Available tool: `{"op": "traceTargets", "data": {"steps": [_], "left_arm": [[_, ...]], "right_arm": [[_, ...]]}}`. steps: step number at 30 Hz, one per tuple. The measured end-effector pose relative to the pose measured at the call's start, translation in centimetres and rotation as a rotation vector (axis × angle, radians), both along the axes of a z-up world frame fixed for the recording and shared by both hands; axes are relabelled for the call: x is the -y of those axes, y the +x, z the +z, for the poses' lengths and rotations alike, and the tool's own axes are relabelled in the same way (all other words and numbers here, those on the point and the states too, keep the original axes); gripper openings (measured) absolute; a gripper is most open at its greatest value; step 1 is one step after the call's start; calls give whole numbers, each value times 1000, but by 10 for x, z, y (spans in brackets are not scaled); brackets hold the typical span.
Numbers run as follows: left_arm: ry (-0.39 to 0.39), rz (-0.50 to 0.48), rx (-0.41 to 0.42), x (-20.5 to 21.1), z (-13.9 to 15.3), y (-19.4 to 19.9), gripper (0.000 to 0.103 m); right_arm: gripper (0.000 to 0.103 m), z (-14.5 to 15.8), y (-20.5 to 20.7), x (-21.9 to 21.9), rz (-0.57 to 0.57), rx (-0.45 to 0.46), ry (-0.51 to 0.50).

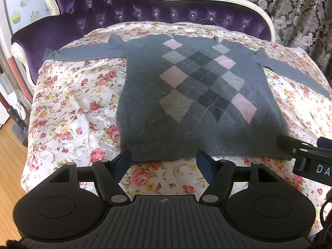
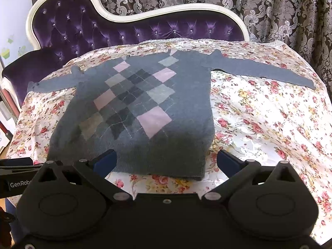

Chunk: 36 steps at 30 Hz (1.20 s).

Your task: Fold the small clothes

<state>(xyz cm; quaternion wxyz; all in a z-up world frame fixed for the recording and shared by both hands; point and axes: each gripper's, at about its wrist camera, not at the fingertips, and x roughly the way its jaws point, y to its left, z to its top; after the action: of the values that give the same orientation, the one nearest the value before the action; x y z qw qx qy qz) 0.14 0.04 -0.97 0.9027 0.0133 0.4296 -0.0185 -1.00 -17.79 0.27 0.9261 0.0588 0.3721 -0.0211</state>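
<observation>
A small grey sweater (image 1: pixel 199 95) with a pink and grey argyle front lies flat on a floral cloth, sleeves spread to both sides. It also shows in the right wrist view (image 2: pixel 145 112). My left gripper (image 1: pixel 165 164) is open and empty, just in front of the sweater's bottom hem, left of its middle. My right gripper (image 2: pixel 166 161) is open and empty at the hem's right corner; its fingers (image 1: pixel 290 145) show at the right edge of the left wrist view.
The floral cloth (image 1: pixel 68 108) covers a purple tufted sofa (image 1: pixel 108 10) with a white frame. Patterned curtains (image 2: pixel 269 4) hang behind. Wooden floor (image 1: pixel 10 155) shows at the left, below the cloth's edge.
</observation>
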Motion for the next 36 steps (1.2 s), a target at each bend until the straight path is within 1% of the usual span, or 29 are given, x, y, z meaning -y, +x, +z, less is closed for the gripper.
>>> {"op": "traceTargets", "data": {"steps": [17, 32, 36], "left_arm": [[3, 1, -10, 0, -4, 1, 68], [1, 0, -29, -2, -8, 6, 68], [-4, 1, -35, -3, -10, 7, 68]], "right_arm": [[102, -4, 2, -2, 8, -11, 8], [102, -9, 6, -3, 15, -33, 18], [102, -12, 9, -3, 13, -50, 18]]}}
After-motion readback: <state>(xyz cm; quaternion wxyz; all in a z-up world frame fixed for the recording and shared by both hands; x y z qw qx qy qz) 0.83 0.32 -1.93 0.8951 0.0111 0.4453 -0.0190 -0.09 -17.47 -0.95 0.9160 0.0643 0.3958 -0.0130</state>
